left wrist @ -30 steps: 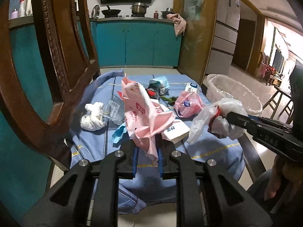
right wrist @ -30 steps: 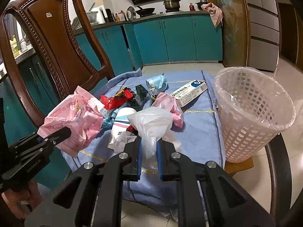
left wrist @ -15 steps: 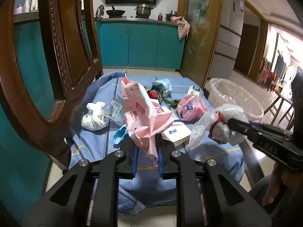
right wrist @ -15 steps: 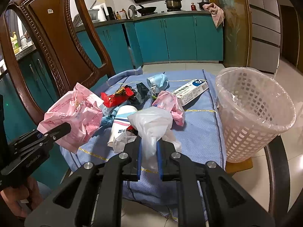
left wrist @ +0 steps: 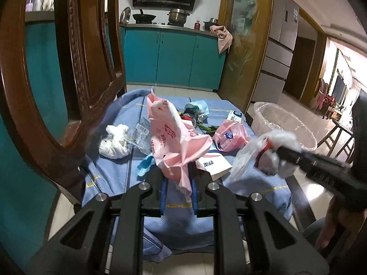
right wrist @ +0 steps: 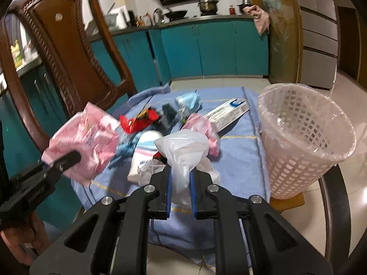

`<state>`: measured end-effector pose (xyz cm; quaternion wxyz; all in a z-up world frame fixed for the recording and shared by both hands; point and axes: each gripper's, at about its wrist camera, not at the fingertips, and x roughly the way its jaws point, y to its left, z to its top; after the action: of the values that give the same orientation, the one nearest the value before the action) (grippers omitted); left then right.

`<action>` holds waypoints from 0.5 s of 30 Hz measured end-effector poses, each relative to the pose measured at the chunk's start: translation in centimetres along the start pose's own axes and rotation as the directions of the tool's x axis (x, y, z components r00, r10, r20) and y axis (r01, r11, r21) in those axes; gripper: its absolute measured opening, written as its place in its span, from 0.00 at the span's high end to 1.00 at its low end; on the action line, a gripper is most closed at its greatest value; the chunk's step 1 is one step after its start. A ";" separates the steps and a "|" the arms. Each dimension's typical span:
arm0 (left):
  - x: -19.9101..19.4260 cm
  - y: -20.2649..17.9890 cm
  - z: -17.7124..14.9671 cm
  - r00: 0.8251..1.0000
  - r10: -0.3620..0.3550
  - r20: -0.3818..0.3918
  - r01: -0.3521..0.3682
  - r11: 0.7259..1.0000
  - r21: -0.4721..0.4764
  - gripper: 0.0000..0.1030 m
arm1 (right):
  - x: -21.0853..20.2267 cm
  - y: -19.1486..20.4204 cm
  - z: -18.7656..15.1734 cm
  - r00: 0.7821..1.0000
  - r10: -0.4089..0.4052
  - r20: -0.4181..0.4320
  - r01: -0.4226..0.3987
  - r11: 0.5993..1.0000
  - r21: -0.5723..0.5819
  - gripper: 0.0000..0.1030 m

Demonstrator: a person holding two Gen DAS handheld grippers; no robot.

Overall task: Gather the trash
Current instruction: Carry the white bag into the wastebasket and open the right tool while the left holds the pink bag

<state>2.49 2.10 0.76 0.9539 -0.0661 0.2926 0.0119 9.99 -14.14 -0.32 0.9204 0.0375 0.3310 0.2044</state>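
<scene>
My left gripper [left wrist: 178,176] is shut on a crumpled pink plastic bag [left wrist: 174,137] and holds it above the blue cloth [left wrist: 114,176]. It also shows in the right wrist view [right wrist: 84,139]. My right gripper [right wrist: 181,178] is shut on a white plastic bag [right wrist: 183,151], seen from the left wrist as a bundle [left wrist: 259,155] near the basket. A white lattice wastebasket [right wrist: 305,142] with a clear liner stands at the table's right edge. More trash lies on the cloth: a red wrapper [right wrist: 140,121], a toothpaste box [right wrist: 227,114], a small pink bag [left wrist: 229,135], a white wad [left wrist: 113,141].
A carved wooden chair back [right wrist: 64,52] stands close on the left. Teal kitchen cabinets [left wrist: 174,59] line the far wall. A white box [left wrist: 213,166] and a blue face mask [right wrist: 189,100] also lie on the cloth. The dark round table rim [right wrist: 337,194] curves past the basket.
Both grippers have risen a little with their bags. The right gripper has shifted slightly toward the basket, and both views show motion blur.
</scene>
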 end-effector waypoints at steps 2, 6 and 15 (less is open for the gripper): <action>-0.1 0.0 0.0 1.000 0.002 0.006 -0.002 1.000 0.007 0.83 | -0.9 -1.1 0.9 0.998 -0.039 0.056 0.038 0.999 0.016 0.87; 0.0 0.0 0.0 1.000 -0.005 0.004 0.005 1.000 0.011 0.83 | -2.7 -5.7 3.6 0.966 -0.186 0.181 0.166 0.979 0.119 0.86; 0.3 0.0 -0.1 1.000 -0.005 -0.001 0.005 1.000 0.012 0.83 | 1.3 -15.5 6.6 0.922 -0.372 0.109 0.325 0.895 0.306 0.85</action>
<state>2.69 2.12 0.54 0.9541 -0.0609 0.2931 0.0076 20.46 -27.29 0.87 0.9514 0.1247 0.2810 -0.0174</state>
